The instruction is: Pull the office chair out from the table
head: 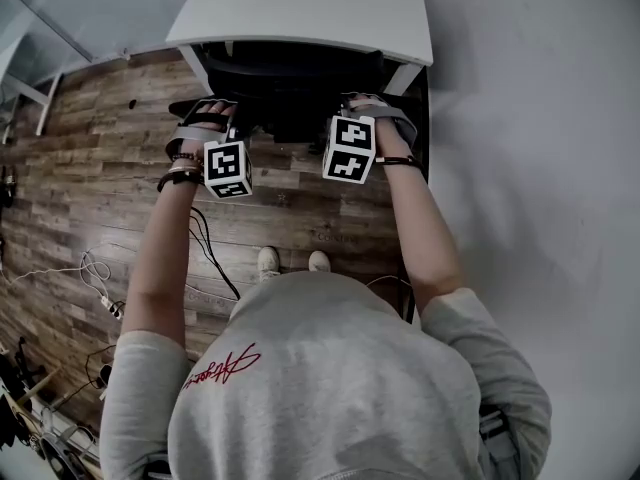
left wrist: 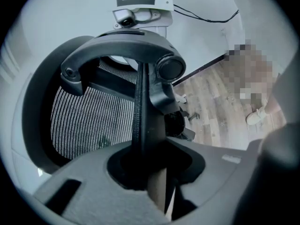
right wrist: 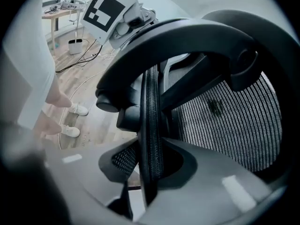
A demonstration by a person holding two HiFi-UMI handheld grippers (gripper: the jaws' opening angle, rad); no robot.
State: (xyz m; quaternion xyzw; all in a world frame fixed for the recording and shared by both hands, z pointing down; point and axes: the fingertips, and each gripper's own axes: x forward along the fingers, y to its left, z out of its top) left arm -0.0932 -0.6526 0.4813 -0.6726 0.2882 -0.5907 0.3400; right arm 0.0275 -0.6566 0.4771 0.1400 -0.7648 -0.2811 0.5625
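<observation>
A black office chair (head: pixel 290 88) is tucked under the white table (head: pixel 300 8), its back toward me. My left gripper (head: pixel 213 120) is shut on the left side of the backrest's top rim, and my right gripper (head: pixel 365 108) on the right side. In the left gripper view, the thin black rim (left wrist: pixel 140 121) runs down between the jaws of the left gripper (left wrist: pixel 149 165), with the mesh back (left wrist: pixel 89 116) beyond. The right gripper (right wrist: pixel 150 165) clamps the same rim (right wrist: pixel 152 116) in its own view, under a curved black bar (right wrist: pixel 187 36).
The table's legs (head: pixel 405 78) flank the chair. A white wall (head: pixel 540 118) stands close on the right. Cables (head: pixel 205 243) and a power strip (head: pixel 110 308) lie on the wooden floor at my left. My shoes (head: pixel 290 261) are just behind the chair.
</observation>
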